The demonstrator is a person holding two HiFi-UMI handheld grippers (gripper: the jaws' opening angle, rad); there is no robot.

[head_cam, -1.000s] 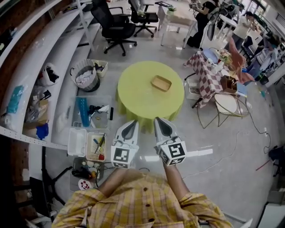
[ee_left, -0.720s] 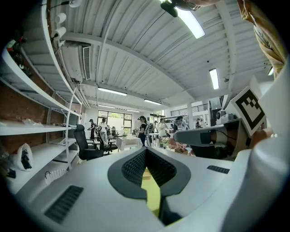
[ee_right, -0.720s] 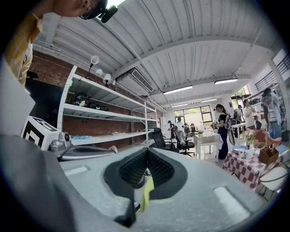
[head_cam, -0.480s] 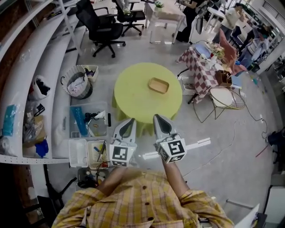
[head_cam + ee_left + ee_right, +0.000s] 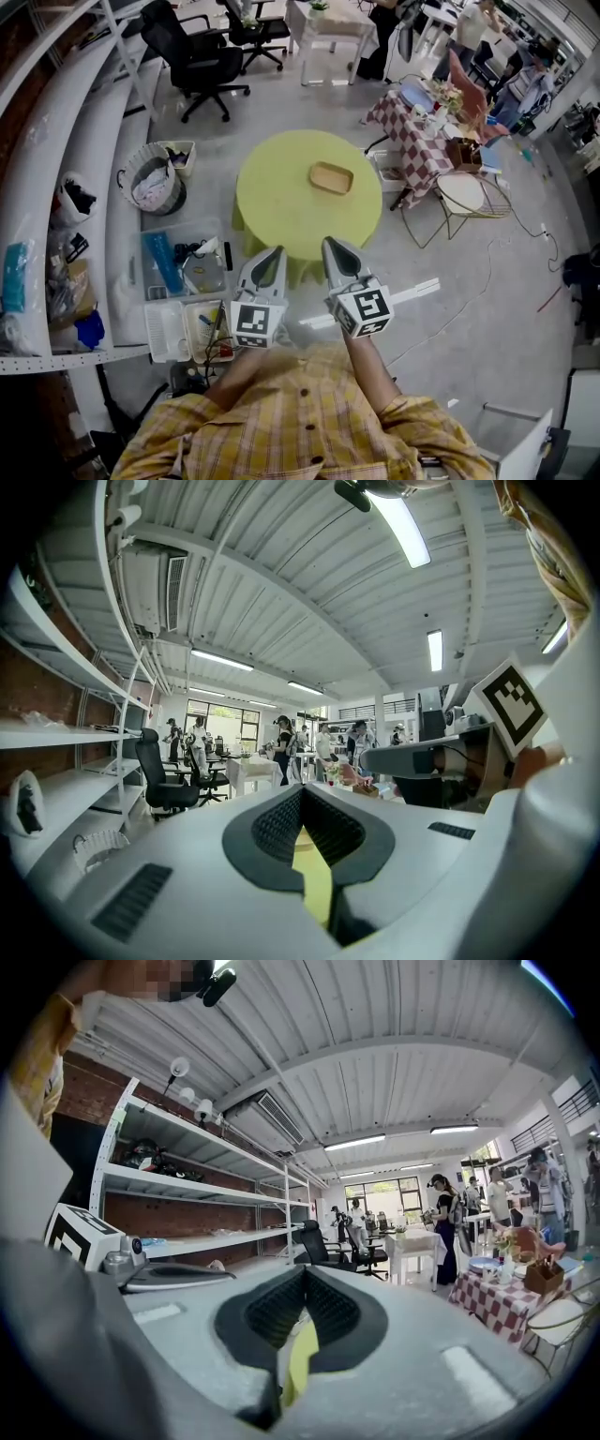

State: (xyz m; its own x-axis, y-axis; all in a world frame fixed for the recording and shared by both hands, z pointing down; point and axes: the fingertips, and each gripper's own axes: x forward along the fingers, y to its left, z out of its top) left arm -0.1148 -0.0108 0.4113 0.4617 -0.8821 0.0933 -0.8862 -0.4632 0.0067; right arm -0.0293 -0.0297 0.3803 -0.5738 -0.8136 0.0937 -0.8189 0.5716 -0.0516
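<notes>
The left tool (image 5: 275, 253) and the right tool (image 5: 332, 246) are held side by side in front of the person, both pointing toward a round counter (image 5: 272, 202) draped in yellow-green cloth. Each tool's jaws are pressed together with nothing between them. Only the yellow-green cloth shows through the slit under the pads. A shallow wooden tray (image 5: 331, 177) lies on the round counter, right of its middle and well apart from both tools. On the floor to the left stand a waste basket (image 5: 150, 180) and clear plastic bins (image 5: 183, 323). To the right is a checked-cloth counter (image 5: 417, 131).
</notes>
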